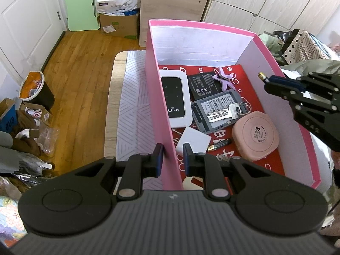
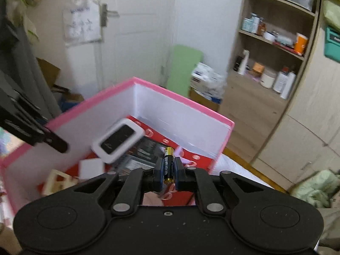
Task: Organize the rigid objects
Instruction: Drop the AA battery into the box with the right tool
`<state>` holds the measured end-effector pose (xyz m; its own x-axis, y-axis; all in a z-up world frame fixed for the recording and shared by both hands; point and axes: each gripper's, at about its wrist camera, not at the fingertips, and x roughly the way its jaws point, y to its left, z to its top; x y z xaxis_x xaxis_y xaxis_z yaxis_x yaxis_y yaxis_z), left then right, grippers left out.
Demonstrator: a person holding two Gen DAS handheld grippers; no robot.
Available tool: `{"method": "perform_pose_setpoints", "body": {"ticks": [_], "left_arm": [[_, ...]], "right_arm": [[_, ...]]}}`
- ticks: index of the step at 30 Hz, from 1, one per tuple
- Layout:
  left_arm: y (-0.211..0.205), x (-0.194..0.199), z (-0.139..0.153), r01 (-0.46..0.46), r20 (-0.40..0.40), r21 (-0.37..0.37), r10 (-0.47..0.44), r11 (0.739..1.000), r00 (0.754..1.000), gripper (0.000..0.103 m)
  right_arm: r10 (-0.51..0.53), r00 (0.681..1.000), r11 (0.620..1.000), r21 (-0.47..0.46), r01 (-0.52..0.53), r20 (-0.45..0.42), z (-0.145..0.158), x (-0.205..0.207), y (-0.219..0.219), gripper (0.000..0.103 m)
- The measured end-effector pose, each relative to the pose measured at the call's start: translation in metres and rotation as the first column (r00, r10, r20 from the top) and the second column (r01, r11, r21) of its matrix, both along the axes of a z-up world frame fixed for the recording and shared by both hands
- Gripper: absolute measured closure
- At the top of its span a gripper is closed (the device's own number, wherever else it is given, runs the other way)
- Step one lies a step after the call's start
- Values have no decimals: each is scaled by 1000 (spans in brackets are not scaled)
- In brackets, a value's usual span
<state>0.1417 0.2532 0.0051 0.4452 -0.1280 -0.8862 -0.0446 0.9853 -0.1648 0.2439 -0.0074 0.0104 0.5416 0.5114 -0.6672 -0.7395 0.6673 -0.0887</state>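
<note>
1. As seen from the left wrist, the left gripper [image 1: 173, 156] was clamped on the pink storage box's [image 1: 250, 34] side wall; inside lay a Wi-Fi router [image 1: 175, 99], a key bunch [image 1: 226, 113], a round pink case [image 1: 256, 135] and a loose battery [image 1: 220, 144]. The right gripper [image 1: 268, 81] hovered over the box's far rim.
2. From the right wrist, the right gripper [image 2: 169, 171] was closed on an AA battery [image 2: 168, 164] held upright above the box [image 2: 180, 97].

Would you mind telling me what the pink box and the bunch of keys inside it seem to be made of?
The pink box looks like thin cardboard with a matte pink outside and plain white inside: its walls are flat, thin-edged sheets. The keys look like bare metal, silvery and reflective, joined on a thin wire ring. Neither can be confirmed by sight alone.
</note>
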Motion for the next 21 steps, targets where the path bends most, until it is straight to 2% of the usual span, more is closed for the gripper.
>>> {"method": "perform_pose_setpoints", "body": {"ticks": [2,4,6,13,16,21], "left_arm": [[0,0,0,4,1,0,-4,1000,1000,86],[0,0,0,9,3,2,-9,1000,1000,86],[0,0,0,9,1,-2,-9,1000,1000,86],[3,1,0,4,-1,-16,-4,1000,1000,86],[3,0,0,2,0,-23,-2,1000,1000,86],[4,-1,0,-6,4,-30,6,1000,1000,86]], "right_arm": [[-11,1000,1000,-18,12,23,-3,0,2,90],[-17,1000,1000,4,17,0,-1,2,-1,90],[-30,999,998,46,31,-23,1,6,-4,87],[-68,995,971,224,83,-73,13,7,-40,85],[-112,988,952,274,137,-105,17,5,-65,77],[-233,962,926,270,265,-145,9,6,-108,74]]}}
